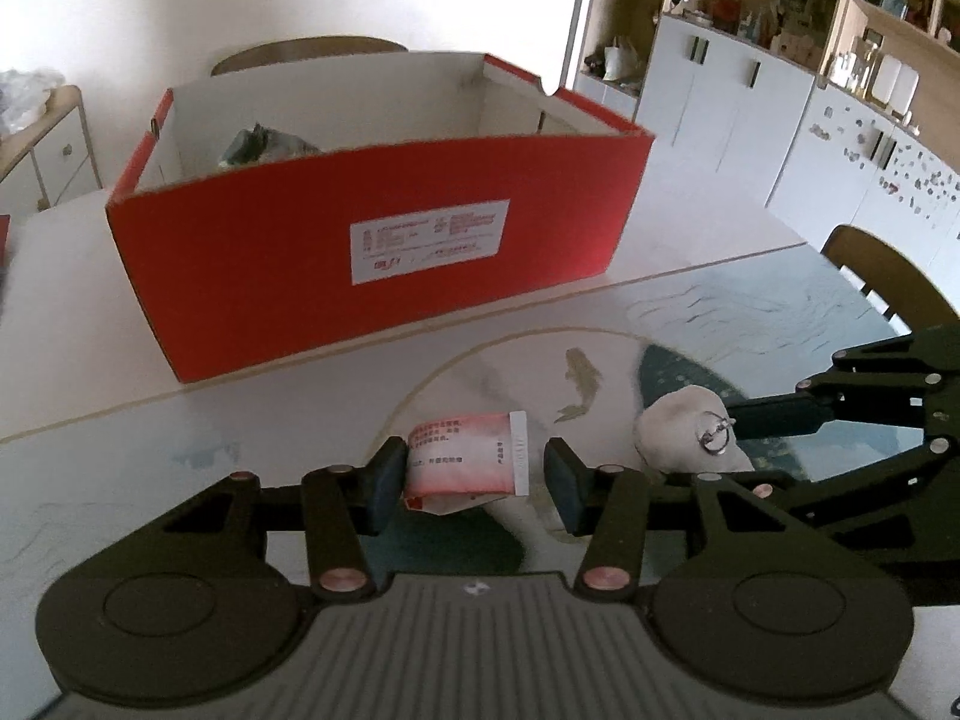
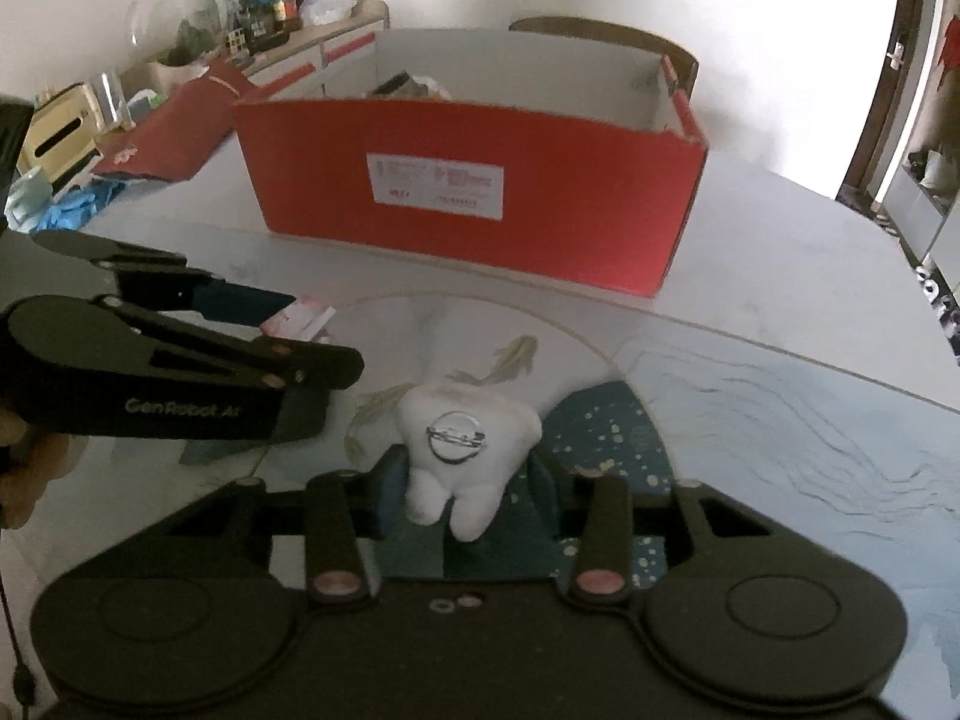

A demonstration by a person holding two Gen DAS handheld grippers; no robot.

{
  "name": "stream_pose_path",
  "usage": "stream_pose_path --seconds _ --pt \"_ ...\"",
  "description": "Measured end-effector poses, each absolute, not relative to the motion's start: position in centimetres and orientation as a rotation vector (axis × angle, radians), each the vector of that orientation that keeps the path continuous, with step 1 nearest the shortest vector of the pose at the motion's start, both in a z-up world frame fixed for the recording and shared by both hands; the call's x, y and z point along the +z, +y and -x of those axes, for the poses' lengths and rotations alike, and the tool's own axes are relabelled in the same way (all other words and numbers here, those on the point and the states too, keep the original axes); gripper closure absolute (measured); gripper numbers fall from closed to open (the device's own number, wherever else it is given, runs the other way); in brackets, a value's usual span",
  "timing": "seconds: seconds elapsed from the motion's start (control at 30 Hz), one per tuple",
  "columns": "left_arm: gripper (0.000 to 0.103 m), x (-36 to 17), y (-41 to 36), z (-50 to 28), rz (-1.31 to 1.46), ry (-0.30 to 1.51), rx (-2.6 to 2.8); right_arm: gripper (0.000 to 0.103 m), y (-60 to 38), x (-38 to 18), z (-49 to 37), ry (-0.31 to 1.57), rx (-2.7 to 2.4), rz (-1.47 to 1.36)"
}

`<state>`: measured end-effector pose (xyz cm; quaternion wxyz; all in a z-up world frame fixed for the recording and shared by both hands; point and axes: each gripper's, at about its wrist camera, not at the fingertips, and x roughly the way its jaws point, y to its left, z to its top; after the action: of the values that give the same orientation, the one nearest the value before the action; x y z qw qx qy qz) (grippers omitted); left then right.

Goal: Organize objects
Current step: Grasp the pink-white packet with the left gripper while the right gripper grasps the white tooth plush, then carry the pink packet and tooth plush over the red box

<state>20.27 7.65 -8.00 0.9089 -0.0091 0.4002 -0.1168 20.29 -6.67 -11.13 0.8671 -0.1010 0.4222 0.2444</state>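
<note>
An open red cardboard box (image 1: 384, 240) stands on the table behind both grippers; it also shows in the right wrist view (image 2: 480, 192), with some items inside. My left gripper (image 1: 474, 480) is open around a red-and-white packet (image 1: 465, 459) lying on the mat; its left finger touches the packet and the right finger stands apart. The packet also shows in the right wrist view (image 2: 300, 318). My right gripper (image 2: 462, 486) has its fingers against both sides of a white plush tooth (image 2: 465, 450) with a metal ring. The tooth shows in the left wrist view (image 1: 690, 432).
A glossy mat with a fish print (image 2: 750, 396) covers the near table. A red box lid (image 2: 174, 126), blue gloves (image 2: 72, 210) and a tissue box (image 2: 57, 138) lie at the far left. Wooden chairs (image 1: 882, 276) stand at the table's edges. White cabinets (image 1: 750, 120) line the wall.
</note>
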Motion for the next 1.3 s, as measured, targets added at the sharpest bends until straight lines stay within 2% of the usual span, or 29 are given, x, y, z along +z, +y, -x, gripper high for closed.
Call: stream_pose_path --seconds 0.77,1.3 --pt "0.054 0.8 7.4 -16.2 0.135 0.737 -0.267 0.061 -7.9 -1.5 -18.1 0.724 0.552 0.198" --pt "0.054 6.3 8.8 -20.2 0.054 0.606 -0.263 0.061 -6.5 2.5 -23.1 0.626 0.544 0.231"
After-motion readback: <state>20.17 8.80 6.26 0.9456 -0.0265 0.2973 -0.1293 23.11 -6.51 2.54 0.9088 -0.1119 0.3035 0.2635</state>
